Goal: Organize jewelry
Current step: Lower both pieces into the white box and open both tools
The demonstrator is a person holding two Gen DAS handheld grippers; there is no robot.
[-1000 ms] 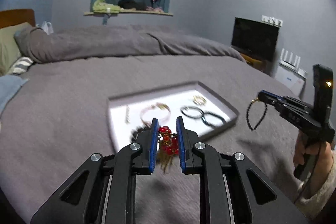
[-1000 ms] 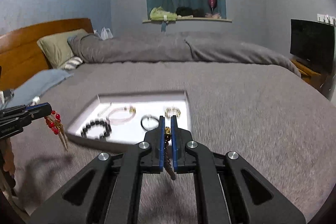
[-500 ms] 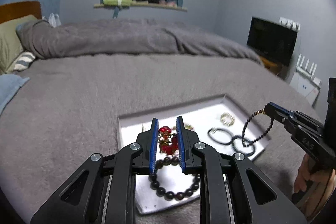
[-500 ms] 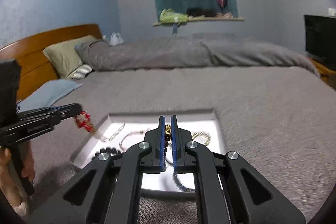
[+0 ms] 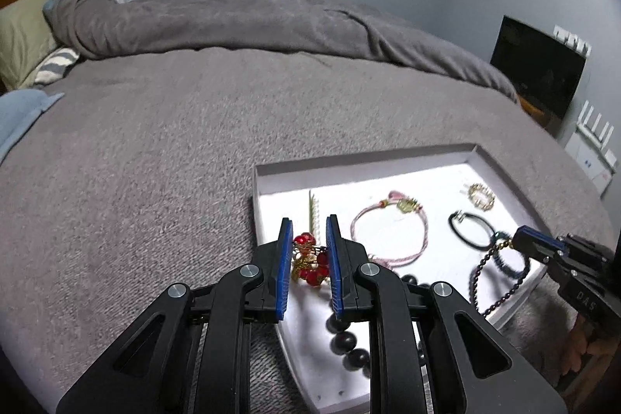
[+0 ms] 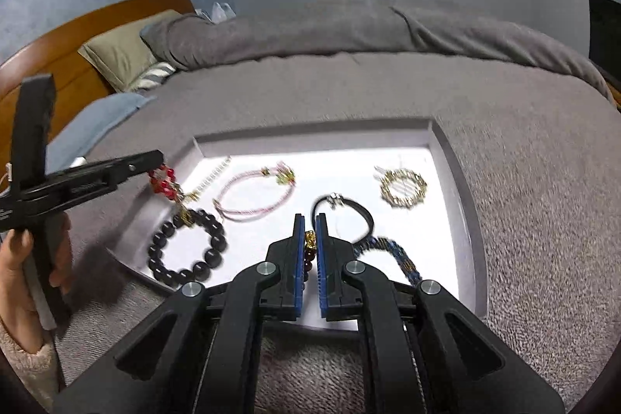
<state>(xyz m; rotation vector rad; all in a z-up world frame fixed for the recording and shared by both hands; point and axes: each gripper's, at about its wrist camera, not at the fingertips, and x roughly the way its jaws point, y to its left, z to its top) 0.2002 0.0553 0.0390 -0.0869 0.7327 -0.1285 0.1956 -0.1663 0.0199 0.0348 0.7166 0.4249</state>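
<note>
Dangling over the white jewelry tray [image 6: 458, 181], two pieces are each pinched in a hand-held gripper: the left hand-held gripper [image 5: 308, 247] clamps a red bead ornament with gold fittings [image 5: 308, 260] above the tray's left edge, and the right hand-held gripper [image 6: 309, 239], jaws nearly pressed together, nips a dark small-bead strand [image 5: 487, 278] by its gold end, the loop hanging above the tray's near right part. Below lie a large black bead bracelet [image 6: 186, 247], a pink cord bracelet [image 6: 252, 196], a black cord bracelet [image 6: 349, 210], a blue beaded bracelet [image 6: 396, 255] and a gold ring-shaped piece [image 6: 403, 185], all on the grey bed [image 5: 155, 161]. Letting go from here, I judge, risks the strand tangling with the blue bracelet beneath, or the red ornament slipping off the rim onto the bed.
</note>
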